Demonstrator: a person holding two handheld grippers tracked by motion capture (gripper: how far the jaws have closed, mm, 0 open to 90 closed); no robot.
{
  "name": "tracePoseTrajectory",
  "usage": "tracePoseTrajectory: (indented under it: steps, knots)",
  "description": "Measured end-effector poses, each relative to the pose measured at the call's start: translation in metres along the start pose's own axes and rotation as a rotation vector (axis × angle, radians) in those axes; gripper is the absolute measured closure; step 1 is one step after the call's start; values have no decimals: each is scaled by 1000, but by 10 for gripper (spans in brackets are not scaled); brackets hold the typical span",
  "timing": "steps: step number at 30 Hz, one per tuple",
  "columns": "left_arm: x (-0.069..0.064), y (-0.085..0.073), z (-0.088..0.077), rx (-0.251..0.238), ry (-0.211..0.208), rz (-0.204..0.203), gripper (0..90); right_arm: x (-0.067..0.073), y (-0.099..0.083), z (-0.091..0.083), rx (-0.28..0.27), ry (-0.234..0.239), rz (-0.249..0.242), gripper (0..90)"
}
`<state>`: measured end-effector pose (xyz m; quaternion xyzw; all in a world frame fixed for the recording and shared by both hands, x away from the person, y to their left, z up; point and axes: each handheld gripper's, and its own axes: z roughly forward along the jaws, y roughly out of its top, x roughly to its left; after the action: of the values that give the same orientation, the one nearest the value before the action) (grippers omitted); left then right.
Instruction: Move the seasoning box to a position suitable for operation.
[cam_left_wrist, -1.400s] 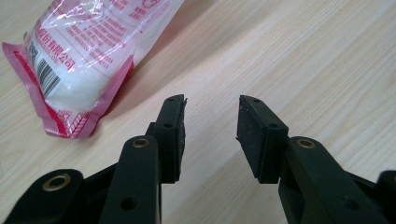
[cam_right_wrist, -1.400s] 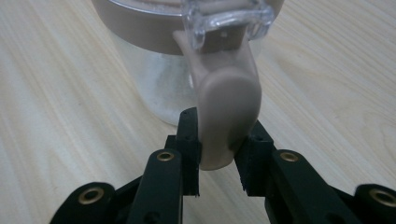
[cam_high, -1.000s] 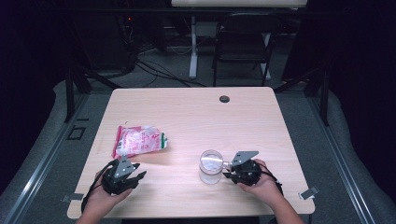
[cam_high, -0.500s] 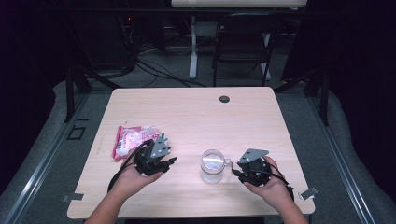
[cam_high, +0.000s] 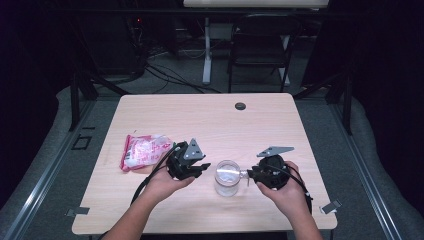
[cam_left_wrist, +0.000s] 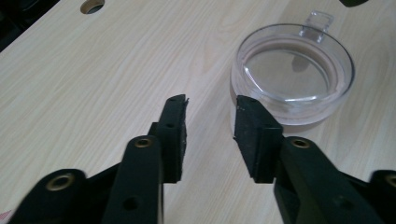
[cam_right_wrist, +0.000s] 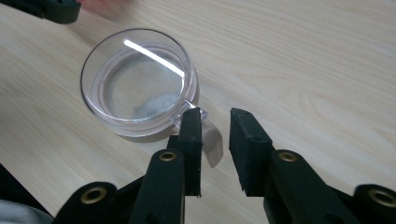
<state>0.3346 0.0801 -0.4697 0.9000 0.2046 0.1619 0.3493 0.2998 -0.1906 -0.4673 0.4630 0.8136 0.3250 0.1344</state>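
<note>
High view: the left gripper (cam_high: 201, 169) now sits just left of the clear round plastic cup with a small side handle (cam_high: 227, 177), at lower centre of the frame, whereas a second ago it lay near the lower left edge of the pale wooden table (cam_high: 200, 115), below the pink and white plastic packet (cam_high: 142, 150); it has crossed in front of that packet to flank the cup. The right gripper (cam_high: 250, 173) keeps to the cup's right side, a little higher than before. Both pairs of jaws have just been closing. In the left gripper view the left gripper (cam_left_wrist: 210, 105) stands parted with bare table between the pads, the cup (cam_left_wrist: 292, 79) ahead at upper right, not touched. In the right gripper view the right gripper (cam_right_wrist: 215, 116) is unclenched; the cup's handle (cam_right_wrist: 210, 140) lies partly behind the left pad, not visibly pinched. This looks like a two-sided approach, the grasp not yet made. The cup stands upright, mouth up, long axis vertical, its handle pointing toward the right gripper.
</note>
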Motion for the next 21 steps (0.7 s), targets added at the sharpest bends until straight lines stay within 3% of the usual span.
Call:
tracePoseTrajectory:
  steps: [3, 8, 17, 21]
  knots:
    - [-3, -5, 2, -5, -17, 3, 730, 3, -4, 2, 6, 10, 42, 764]
    - [-8, -13, 7, 40, -51, 9, 793, 5, -8, 6, 11, 44, 72, 763]
    - [-20, -18, 20, 70, -95, 22, 802, 3, -8, 12, -23, 59, 78, 825]
    - [-23, -20, 22, 57, -104, 27, 835, -1, -7, 14, -42, 66, 85, 825]
